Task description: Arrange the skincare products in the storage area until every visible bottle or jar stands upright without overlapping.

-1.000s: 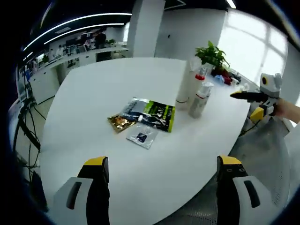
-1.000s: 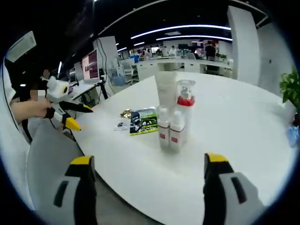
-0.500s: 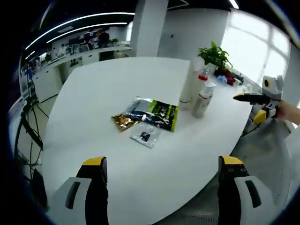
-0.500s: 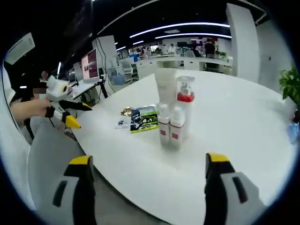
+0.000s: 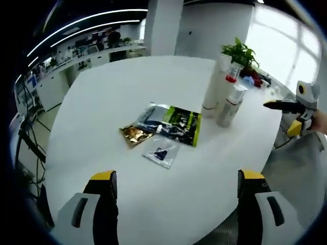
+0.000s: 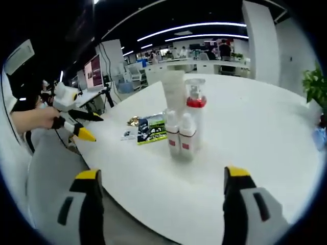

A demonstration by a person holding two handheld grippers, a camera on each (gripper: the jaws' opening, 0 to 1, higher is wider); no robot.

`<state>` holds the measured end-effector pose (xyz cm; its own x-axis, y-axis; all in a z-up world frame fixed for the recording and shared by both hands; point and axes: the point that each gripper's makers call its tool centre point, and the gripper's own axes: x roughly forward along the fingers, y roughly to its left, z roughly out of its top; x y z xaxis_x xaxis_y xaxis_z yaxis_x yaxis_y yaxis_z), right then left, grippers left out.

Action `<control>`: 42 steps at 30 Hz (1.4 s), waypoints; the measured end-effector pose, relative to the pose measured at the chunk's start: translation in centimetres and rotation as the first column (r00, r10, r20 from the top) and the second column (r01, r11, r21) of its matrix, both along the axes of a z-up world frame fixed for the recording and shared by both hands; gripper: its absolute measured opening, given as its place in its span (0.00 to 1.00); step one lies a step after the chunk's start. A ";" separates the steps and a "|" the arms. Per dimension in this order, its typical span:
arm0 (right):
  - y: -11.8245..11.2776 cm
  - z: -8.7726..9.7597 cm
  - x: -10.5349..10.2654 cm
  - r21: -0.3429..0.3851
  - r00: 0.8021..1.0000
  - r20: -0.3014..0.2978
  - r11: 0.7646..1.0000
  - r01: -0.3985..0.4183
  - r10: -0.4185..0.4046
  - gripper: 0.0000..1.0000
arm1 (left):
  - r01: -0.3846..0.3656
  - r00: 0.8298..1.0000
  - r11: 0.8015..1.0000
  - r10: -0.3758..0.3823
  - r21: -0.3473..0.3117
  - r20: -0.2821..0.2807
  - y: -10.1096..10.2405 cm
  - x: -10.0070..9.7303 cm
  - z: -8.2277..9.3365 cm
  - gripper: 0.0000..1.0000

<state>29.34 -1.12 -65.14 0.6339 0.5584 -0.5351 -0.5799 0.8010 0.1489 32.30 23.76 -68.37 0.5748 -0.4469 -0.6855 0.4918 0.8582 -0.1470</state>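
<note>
Skincare bottles stand upright, clustered straight ahead of the right gripper, the nearer one. Both it and the left gripper are spread wide and empty.

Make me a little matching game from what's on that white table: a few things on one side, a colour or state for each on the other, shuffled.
Things:
1. tall white tube
2. clear-capped pump bottle
3. gold sachet
4. green-edged packet

States:
A. lying flat, next to the gold sachet
B. standing, red collar under the cap
C. standing, plain white, tallest of the cluster
D. lying flat, shiny and crinkled

Pairs: 1-C, 2-B, 3-D, 4-A
</note>
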 end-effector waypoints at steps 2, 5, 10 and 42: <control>-0.2 -0.2 0.1 0.003 1.000 -0.003 1.000 0.008 -0.008 0.99 | 0.021 1.000 1.000 -0.021 0.008 -0.004 -0.7 0.6 -0.3 0.95; -0.6 -0.5 0.3 0.008 1.000 -0.011 1.000 0.024 -0.024 0.99 | 0.059 0.998 0.998 -0.059 0.023 -0.008 -1.8 1.9 -0.8 0.95; -1.4 -0.9 0.3 0.012 0.998 -0.022 0.998 0.053 -0.053 0.99 | 0.100 0.995 0.994 -0.100 0.044 -0.004 -3.2 4.5 -1.3 0.94; -4.9 -3.0 0.0 -0.004 0.978 -0.096 0.983 0.185 -0.184 0.98 | 0.334 0.942 0.927 -0.335 0.169 -0.025 -7.5 13.2 -6.4 0.76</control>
